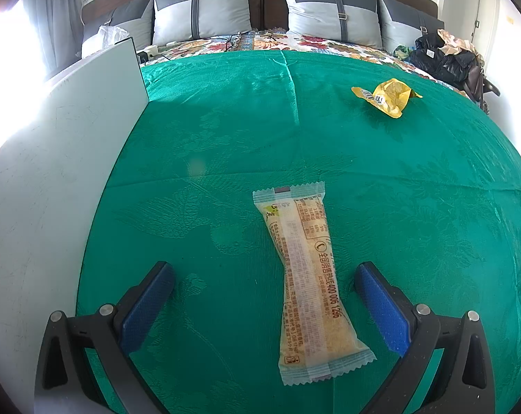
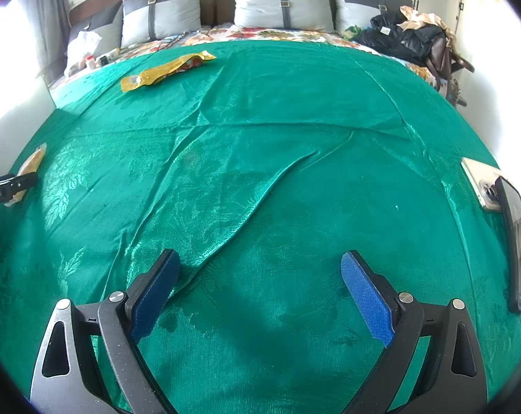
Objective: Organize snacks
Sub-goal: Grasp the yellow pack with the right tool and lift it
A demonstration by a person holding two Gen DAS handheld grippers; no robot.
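Observation:
A long clear-wrapped snack bar (image 1: 303, 276) lies on the green cloth (image 1: 226, 138), running between my left gripper's fingers. My left gripper (image 1: 264, 286) is open around its near half, blue pads apart from it. A yellow snack packet (image 1: 386, 96) lies far right on the cloth; it also shows in the right wrist view (image 2: 167, 69) at the far left. My right gripper (image 2: 260, 276) is open and empty over wrinkled cloth (image 2: 260, 120). The snack bar (image 2: 31, 164) and the left gripper's tip (image 2: 22, 181) peek in at that view's left edge.
A white board (image 1: 53, 172) stands along the cloth's left side. Two phones (image 2: 515, 238) lie at the cloth's right edge. Behind are grey pillows (image 1: 202, 10), a floral bedspread and a pile of dark clothes (image 1: 443, 55).

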